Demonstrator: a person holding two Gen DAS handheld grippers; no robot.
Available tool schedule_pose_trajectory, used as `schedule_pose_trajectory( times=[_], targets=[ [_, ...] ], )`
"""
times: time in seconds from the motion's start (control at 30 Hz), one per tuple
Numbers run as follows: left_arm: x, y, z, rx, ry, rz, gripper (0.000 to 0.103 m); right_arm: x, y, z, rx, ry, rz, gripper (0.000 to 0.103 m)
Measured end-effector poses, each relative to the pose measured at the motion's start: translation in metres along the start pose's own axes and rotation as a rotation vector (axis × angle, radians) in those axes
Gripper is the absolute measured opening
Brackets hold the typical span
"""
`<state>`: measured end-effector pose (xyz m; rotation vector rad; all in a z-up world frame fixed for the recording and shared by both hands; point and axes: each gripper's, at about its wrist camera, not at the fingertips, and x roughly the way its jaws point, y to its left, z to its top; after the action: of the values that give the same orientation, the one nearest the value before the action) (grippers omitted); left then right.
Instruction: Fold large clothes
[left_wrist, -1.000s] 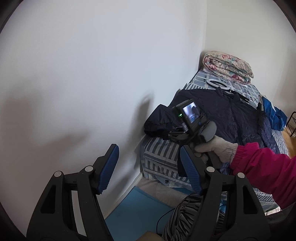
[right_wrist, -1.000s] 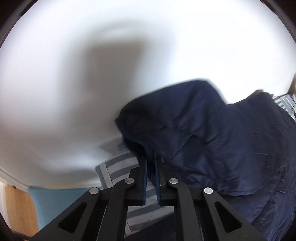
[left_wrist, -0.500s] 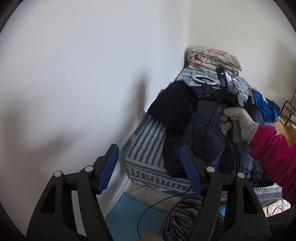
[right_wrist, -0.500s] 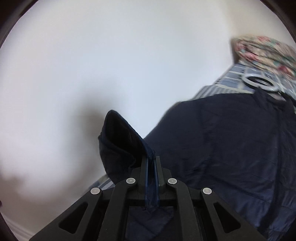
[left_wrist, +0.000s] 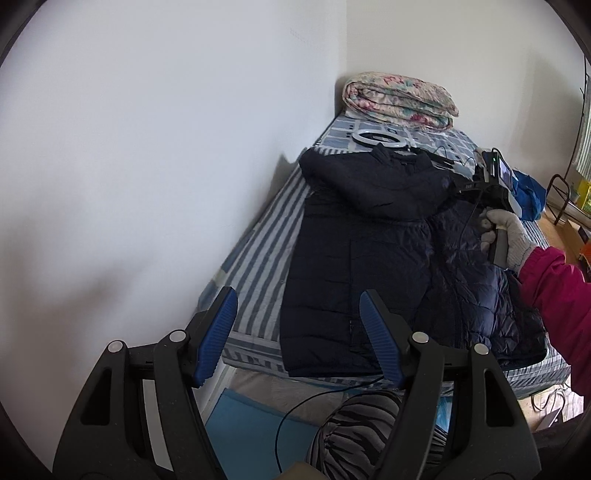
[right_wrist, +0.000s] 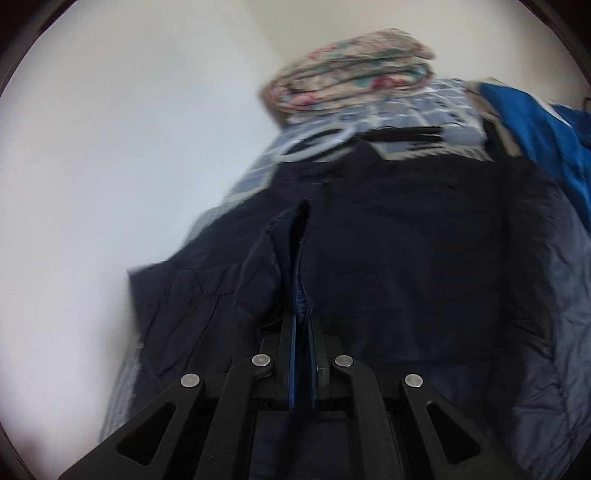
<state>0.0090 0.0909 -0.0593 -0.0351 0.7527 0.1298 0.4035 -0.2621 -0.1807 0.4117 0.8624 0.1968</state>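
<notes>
Navy coat (left_wrist: 354, 258) lies on the bed (left_wrist: 258, 236), its sleeve (right_wrist: 284, 258) pinched in the closed right gripper (right_wrist: 303, 354) mid-fold. Left gripper (left_wrist: 299, 332) hangs open, empty. Next, I judge: lay the sleeve flat across the body and let go.

The wall (left_wrist: 147, 147) is closing the bed's (left_wrist: 258, 258) left side. A rolled quilt (left_wrist: 399, 98) and a white ring (left_wrist: 378, 138) are blocking the far end; the striped strip beside the jacket (left_wrist: 351, 258) is staying free.

Quilt (right_wrist: 351, 70) and ring light (right_wrist: 314, 142) motion-blurred
</notes>
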Motion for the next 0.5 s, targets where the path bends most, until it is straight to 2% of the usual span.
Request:
schedule_pose_trajectory(
  times=[0.1,0.2,0.37,0.5],
  targets=[
    [0.007,-0.007,0.003,0.011,0.007,-0.008,0.072,0.010,-0.033,0.000,0.014,0.013,-0.068,0.003],
    [0.014,-0.013,0.007,0.022,0.015,-0.011,0.072,0.016,-0.054,-0.001,0.026,0.018,-0.099,0.003],
    [0.020,-0.022,0.008,0.038,0.023,-0.012,0.072,0.016,-0.066,0.011,0.024,-0.029,-0.142,0.003],
    [0.023,-0.024,0.010,0.039,0.018,-0.011,0.072,0.037,-0.078,0.021,0.010,0.023,-0.214,0.003]
  ],
)
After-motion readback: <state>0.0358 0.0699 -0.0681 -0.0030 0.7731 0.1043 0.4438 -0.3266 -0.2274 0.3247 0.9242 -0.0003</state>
